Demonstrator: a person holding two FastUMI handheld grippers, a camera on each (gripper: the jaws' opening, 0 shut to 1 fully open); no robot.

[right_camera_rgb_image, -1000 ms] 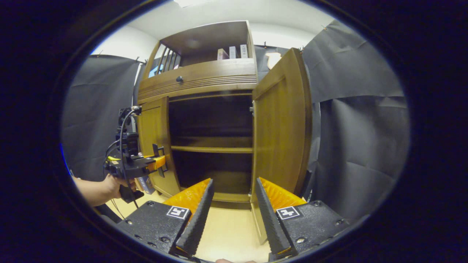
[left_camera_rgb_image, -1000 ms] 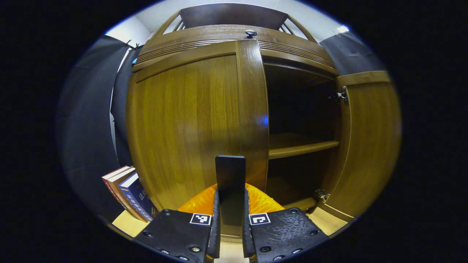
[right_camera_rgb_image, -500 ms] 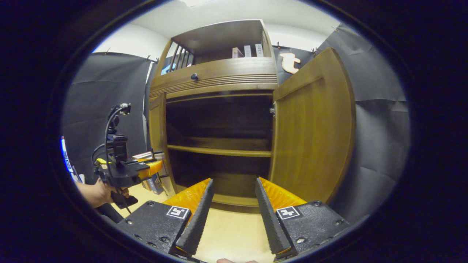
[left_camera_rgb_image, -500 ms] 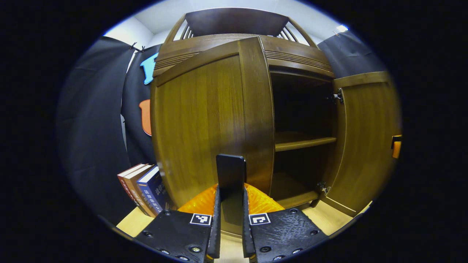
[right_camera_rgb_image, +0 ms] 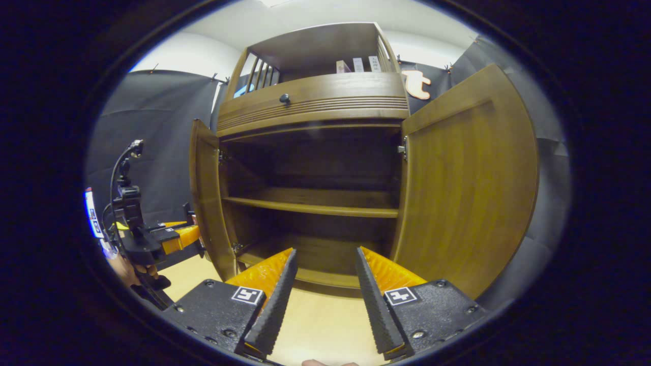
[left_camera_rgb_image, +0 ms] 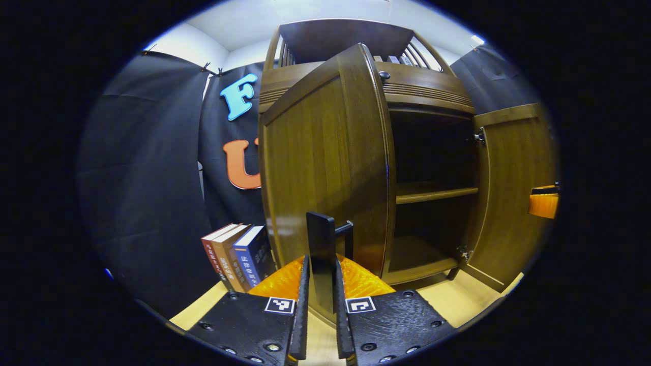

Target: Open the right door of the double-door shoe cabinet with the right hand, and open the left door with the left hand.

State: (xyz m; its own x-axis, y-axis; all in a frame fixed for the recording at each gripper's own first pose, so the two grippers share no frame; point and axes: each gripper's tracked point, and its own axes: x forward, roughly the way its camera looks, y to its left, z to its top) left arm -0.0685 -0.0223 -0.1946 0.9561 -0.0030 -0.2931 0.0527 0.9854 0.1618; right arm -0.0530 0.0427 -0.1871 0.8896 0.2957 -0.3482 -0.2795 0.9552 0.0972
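Pinching the flat dark door handle (left_camera_rgb_image: 321, 254), the left tool (left_camera_rgb_image: 320, 325) holds the swung-out left door (left_camera_rgb_image: 325, 168) of smooth grained wood. The right tool (right_camera_rgb_image: 319, 305) hangs spread and empty before the shoe cabinet (right_camera_rgb_image: 315, 101); its right door (right_camera_rgb_image: 468, 178) stands wide. One plank shelf (right_camera_rgb_image: 310, 207) crosses inside. Three upright books (left_camera_rgb_image: 236, 254) stand beside the cabinet.

The brown wooden shoe cabinet (right_camera_rgb_image: 310, 104) stood with both doors swung outward. Its left door (left_camera_rgb_image: 325, 162) angled toward the near side, dark handle (left_camera_rgb_image: 323, 254) on its front; the right door (right_camera_rgb_image: 465, 178) hung wide open, baring one inner shelf (right_camera_rgb_image: 310, 207).
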